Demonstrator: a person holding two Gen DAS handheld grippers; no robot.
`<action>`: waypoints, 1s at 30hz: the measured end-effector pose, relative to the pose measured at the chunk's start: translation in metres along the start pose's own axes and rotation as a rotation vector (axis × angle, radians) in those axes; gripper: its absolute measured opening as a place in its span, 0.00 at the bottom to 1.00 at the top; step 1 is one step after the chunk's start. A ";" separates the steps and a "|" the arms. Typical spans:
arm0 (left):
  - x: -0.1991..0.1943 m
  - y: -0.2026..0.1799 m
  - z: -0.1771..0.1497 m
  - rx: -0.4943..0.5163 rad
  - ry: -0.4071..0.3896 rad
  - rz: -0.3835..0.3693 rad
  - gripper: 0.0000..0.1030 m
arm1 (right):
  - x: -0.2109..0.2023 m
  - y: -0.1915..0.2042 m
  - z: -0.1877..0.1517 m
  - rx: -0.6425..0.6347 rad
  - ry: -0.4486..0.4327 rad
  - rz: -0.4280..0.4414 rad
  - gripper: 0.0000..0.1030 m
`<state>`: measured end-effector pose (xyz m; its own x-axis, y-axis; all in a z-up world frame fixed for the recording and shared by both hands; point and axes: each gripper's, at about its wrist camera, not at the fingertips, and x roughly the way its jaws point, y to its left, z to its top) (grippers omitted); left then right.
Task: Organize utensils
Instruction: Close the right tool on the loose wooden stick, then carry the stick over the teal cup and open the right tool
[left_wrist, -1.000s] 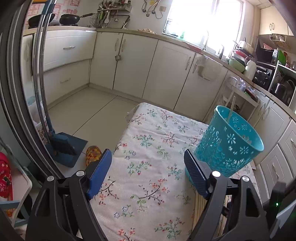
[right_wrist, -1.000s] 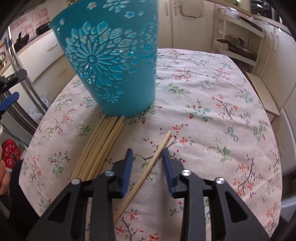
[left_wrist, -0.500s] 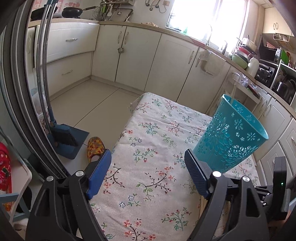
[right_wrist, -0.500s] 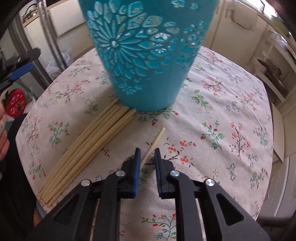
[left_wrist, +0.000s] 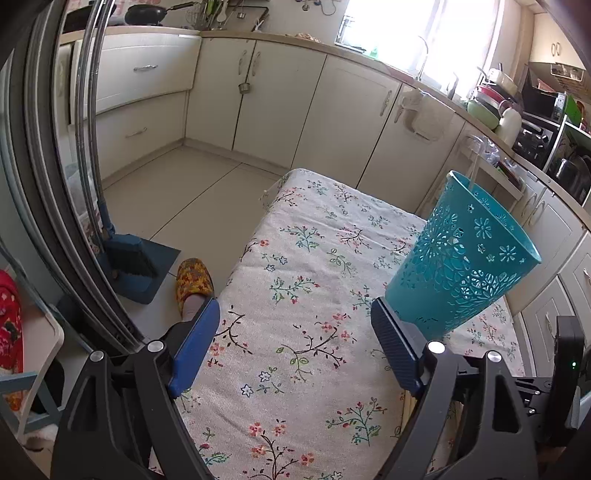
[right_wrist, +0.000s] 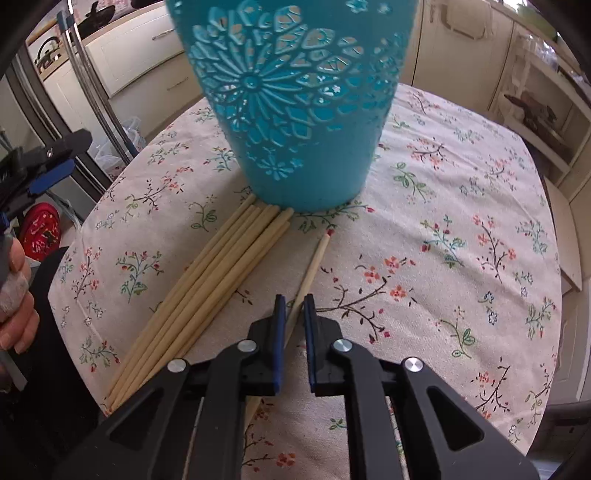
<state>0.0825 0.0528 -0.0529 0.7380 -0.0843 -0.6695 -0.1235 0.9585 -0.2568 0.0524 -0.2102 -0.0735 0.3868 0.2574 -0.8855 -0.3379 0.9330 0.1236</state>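
One chopstick (left_wrist: 472, 173) stands in the teal basket (left_wrist: 465, 273) (others beside it).

Daylight: strong, from the window (left_wrist: 424, 33) far ahead of the left fingers; panes blown out to white. Room bright overall, colours clear. Shadows: soft, short, under the teal basket (right_wrist: 295, 103) just ahead of the right fingers. Glare: pale sheen on cabinet doors (left_wrist: 347, 122) and floor. Distortion: heavy fisheye bending at all edges, dark corners. Blur: slight on the basket's upper part; cloth (right_wrist: 461, 229) sharp.
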 end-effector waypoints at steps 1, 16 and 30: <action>0.000 0.000 -0.001 -0.001 0.002 0.000 0.78 | 0.000 0.000 0.001 0.012 0.002 -0.003 0.10; -0.005 0.012 -0.005 -0.017 0.035 0.018 0.78 | -0.049 -0.045 -0.032 0.428 -0.164 0.238 0.05; -0.029 -0.004 -0.011 0.024 0.030 -0.004 0.78 | -0.192 -0.029 0.066 0.395 -0.716 0.338 0.05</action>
<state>0.0545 0.0486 -0.0398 0.7180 -0.0957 -0.6894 -0.1046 0.9644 -0.2428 0.0444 -0.2700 0.1228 0.8090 0.5073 -0.2967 -0.2619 0.7632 0.5908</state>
